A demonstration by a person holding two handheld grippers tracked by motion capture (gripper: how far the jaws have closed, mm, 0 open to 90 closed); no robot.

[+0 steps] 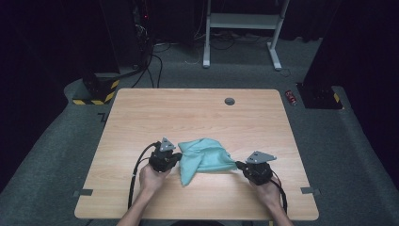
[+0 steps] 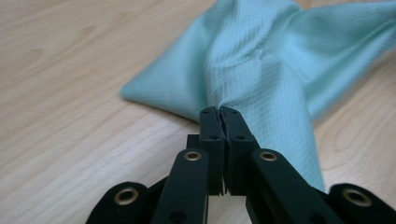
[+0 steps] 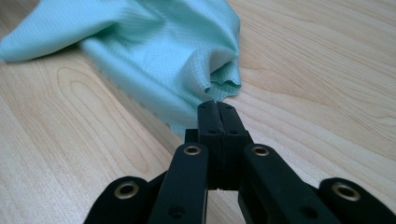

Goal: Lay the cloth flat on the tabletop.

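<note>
Cloth [image 1: 204, 159] crumpled, long axis across table

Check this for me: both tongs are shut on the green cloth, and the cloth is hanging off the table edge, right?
Not quite. The left tongs and right tongs are shut on the cloth, but the high view shows it lying on the table, well inside the edges.

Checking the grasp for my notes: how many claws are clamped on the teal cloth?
2. The left claw pinches a gathered fold at the teal cloth's left side; the right claw pinches a bunched corner at its right side. The cloth sags onto the wooden table between them.
</note>
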